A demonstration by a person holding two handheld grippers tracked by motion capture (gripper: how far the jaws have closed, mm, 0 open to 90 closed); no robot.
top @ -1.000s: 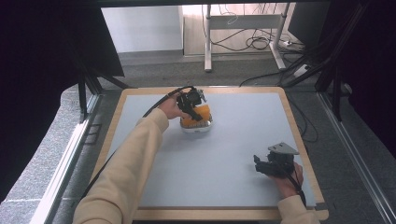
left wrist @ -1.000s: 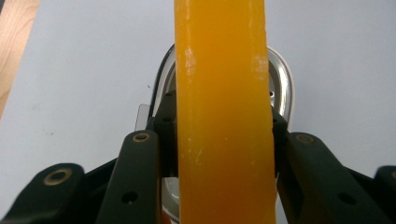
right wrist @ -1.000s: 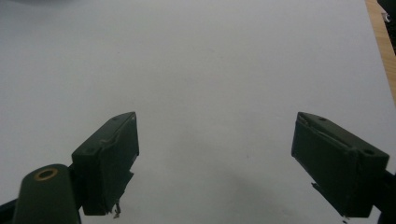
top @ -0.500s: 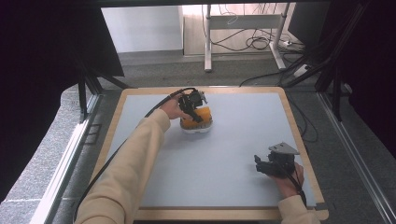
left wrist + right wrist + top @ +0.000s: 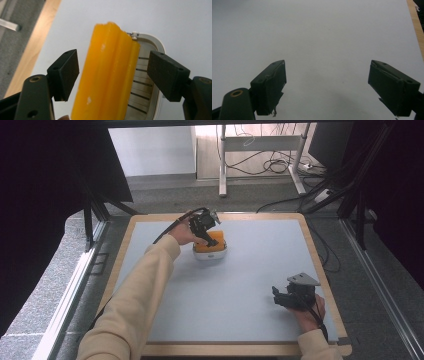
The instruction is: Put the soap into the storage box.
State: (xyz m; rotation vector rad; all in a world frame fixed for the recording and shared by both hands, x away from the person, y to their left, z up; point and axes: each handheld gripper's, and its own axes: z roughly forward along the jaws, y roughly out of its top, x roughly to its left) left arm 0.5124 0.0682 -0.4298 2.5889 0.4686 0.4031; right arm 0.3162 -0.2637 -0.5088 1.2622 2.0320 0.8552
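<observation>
Orange ribbed block (image 5: 110, 72) lies in a white slotted tray (image 5: 147, 82) at the table's (image 5: 250, 285) far centre, long axis running away between the left gripper's (image 5: 112, 75) spread jaws, neither pad touching it. Its near end is cut off. Right gripper (image 5: 287, 297) hovers well apart, jaws wide over bare surface.

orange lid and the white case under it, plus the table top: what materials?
Orange lid: looks like moulded plastic, glossy and slightly translucent, with ridges along its length. White case: likely matte plastic, with a slotted inner wall and a small metal-looking hinge pin. Table top: pale blue-grey matte sheet, maybe laminate, inside a light wood-look border.
</observation>
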